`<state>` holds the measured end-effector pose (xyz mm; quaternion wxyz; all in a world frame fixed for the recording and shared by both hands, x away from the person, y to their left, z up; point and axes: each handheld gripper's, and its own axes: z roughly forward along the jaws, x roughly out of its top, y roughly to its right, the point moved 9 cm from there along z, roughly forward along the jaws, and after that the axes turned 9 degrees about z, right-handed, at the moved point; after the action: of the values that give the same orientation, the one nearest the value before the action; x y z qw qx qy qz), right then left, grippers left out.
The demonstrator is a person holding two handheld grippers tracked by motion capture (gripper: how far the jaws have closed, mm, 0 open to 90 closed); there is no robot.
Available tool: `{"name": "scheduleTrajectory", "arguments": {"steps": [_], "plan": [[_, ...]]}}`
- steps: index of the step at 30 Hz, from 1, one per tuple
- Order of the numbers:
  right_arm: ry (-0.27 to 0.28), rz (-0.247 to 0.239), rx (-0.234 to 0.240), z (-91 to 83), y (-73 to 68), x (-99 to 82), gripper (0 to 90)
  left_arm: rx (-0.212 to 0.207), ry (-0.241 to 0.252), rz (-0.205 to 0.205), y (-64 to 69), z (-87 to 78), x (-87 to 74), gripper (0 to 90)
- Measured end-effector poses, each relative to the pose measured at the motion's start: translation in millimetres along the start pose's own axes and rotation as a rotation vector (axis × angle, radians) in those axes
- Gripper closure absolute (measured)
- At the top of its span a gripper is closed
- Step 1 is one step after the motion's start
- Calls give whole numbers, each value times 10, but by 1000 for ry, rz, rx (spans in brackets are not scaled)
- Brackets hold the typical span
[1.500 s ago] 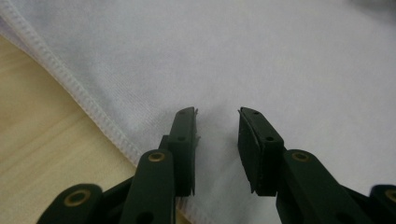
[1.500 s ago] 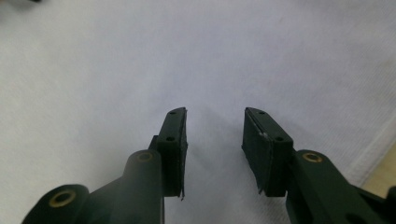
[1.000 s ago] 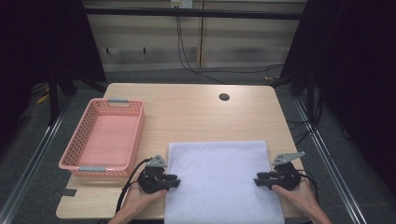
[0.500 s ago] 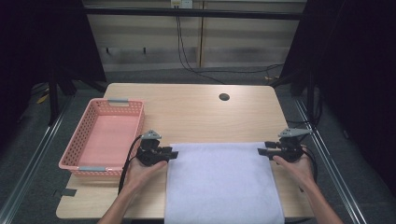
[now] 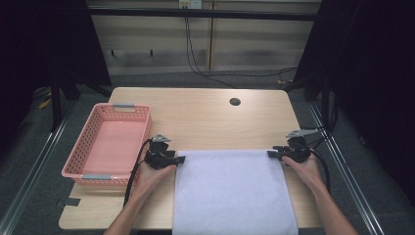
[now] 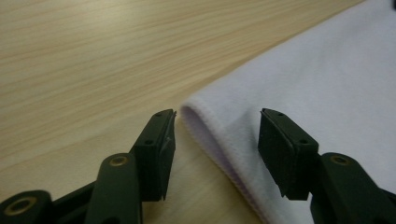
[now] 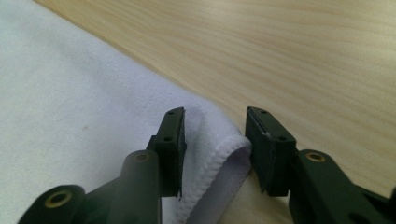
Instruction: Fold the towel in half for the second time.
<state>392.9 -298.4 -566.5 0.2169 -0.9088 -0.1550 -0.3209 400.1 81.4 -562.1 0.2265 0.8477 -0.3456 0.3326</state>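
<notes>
A white towel point(image 5: 234, 193) lies flat on the near half of a wooden table point(image 5: 205, 117), its near edge hanging past the table's front. The cloth is soft and matte, with a fine nap, and it is doubled over: both far corners show a rounded fold with a stitched hem along the side edge.

The left gripper point(image 5: 180, 159) sits at the towel's far left corner. In the left gripper view its black ribbed pads point(image 6: 280, 149) stand spread, and have just been opening; the folded corner lies between them, clear of both. The right gripper point(image 5: 270, 153) sits at the far right corner. In the right gripper view its jaws have just been closing, yet a gap shows on each side of the hemmed fold point(image 7: 224, 158) between them, so they are not pinching it. A hand point(image 5: 152, 177) holds the left gripper and another hand point(image 5: 304, 169) the right, with black cables trailing back along the forearms.

A pink plastic basket point(image 5: 83, 147) with a latticed wall and grey handle grips stands left of the towel, just beside the left gripper. A round dark hole point(image 5: 235, 102) sits in the tabletop near the far edge, well apart from the cloth. Nothing lies between the grippers and the corners.

The table has a pale wood grain and rounded corners. Around it is grey floor with metal rails on either side, dark curtains left and right, and a light panelled wall behind with cables hanging down.
</notes>
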Motion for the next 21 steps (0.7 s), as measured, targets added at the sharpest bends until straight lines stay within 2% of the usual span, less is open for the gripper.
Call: {"name": "scheduleTrajectory", "arguments": {"steps": [3,4,6,7,8,9,10,11,13,14,16,17,20,21], "plan": [[-15,-5,31,-3,-13,-17,766,-13,27,-9,-16,42,37,434],[-20,-3,44,-2,-23,-26,799,-6,27,12,-27,52,40,434],[-23,4,56,-1,-31,-31,825,-25,33,-6,-34,73,63,439],[-25,7,63,-1,-36,-32,837,-40,35,0,-26,83,70,451],[-25,6,64,-2,-39,-32,842,-40,31,26,-16,92,69,504],[-24,11,64,-3,-41,-33,846,-49,29,33,0,99,68,571],[-22,13,71,-5,-45,-32,850,-79,20,49,25,104,56,652],[-18,14,72,-12,-48,-32,853,-88,19,62,41,109,50,737],[-11,24,77,-39,-55,-26,857,-129,28,47,90,104,59,822],[-2,31,79,-66,-55,-13,859,-127,33,53,104,90,75,838],[27,48,102,-129,-56,35,861,-141,72,28,114,17,144,846],[45,51,109,-164,-53,68,862,-142,90,29,115,-30,190,849],[81,56,120,-265,-65,176,863,-116,114,53,88,-167,333,853],[96,49,121,-295,-71,222,863,-111,131,49,78,-211,397,854]]}}
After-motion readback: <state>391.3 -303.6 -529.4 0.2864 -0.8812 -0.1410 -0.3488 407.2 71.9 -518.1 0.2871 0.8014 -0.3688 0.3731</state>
